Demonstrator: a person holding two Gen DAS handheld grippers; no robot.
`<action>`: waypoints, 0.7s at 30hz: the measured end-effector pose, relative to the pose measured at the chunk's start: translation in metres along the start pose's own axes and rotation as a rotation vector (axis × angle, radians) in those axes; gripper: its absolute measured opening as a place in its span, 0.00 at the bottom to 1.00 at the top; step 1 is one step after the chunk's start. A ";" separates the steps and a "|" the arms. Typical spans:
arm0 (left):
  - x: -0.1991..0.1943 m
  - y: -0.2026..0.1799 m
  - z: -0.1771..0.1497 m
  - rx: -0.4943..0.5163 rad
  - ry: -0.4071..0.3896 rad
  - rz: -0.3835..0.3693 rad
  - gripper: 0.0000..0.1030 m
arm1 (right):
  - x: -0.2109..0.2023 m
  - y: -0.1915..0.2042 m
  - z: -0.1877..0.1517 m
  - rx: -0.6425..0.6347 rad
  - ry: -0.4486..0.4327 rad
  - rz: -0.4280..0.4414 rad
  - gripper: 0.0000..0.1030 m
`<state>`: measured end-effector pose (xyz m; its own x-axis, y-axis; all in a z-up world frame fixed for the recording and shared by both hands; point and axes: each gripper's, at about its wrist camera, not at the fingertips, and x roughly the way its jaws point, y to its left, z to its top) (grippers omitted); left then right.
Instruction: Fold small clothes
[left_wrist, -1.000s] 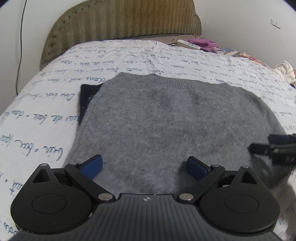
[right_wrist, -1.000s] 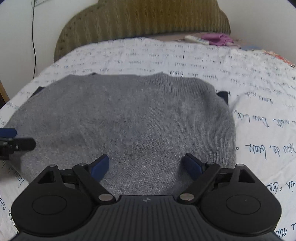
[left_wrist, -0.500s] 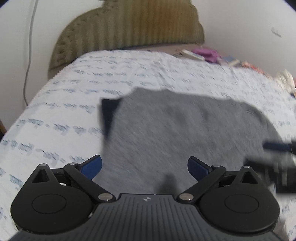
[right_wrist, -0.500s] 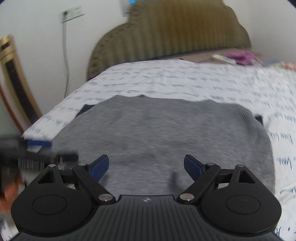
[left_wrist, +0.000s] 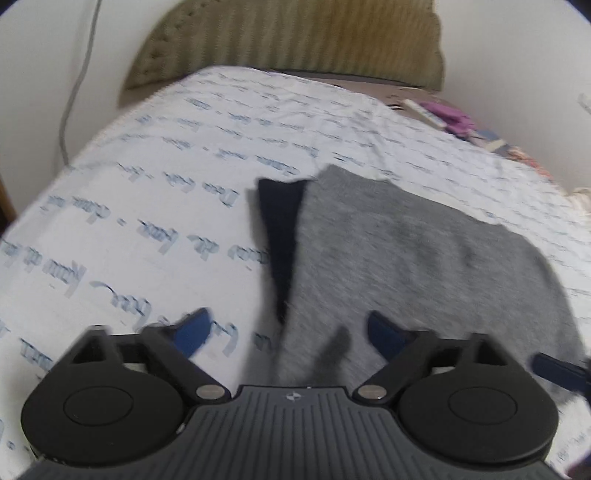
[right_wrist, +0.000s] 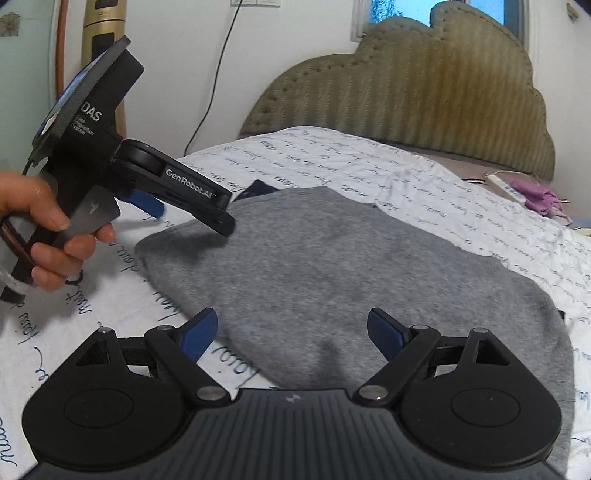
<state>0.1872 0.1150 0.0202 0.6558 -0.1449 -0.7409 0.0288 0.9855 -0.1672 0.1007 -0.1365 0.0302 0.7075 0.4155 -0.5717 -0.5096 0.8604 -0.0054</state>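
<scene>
My left gripper has its fingers spread wide with nothing between them; it hangs over the left edge of the sweater, one blue pad over the sheet and the other over grey knit; I see the same tool from the right wrist view, held in a hand, tilted down toward the sweater's near-left corner, and I cannot tell whether it touches the cloth. My right gripper is also wide and holds nothing; its pads sit above the sweater's near edge. The sweater lies flat in the middle of the bed, on the white sheet with blue script; a dark blue piece shows from under its left side. Beyond it stands the olive headboard; a purple cloth and a white remote lie near it at the right. The left view is blurred.
</scene>
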 end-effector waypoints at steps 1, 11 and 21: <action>0.000 0.001 -0.003 -0.008 0.013 -0.021 0.61 | 0.002 0.001 0.000 0.002 0.005 0.006 0.86; -0.016 0.012 -0.029 -0.027 0.064 -0.123 0.08 | 0.012 0.002 -0.006 0.045 0.046 0.050 0.86; -0.019 0.006 -0.034 0.110 0.068 -0.042 0.22 | 0.014 0.009 -0.002 0.014 0.059 0.075 0.86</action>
<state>0.1493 0.1207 0.0118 0.5996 -0.1884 -0.7778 0.1404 0.9816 -0.1295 0.1052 -0.1236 0.0204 0.6375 0.4610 -0.6173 -0.5530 0.8317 0.0501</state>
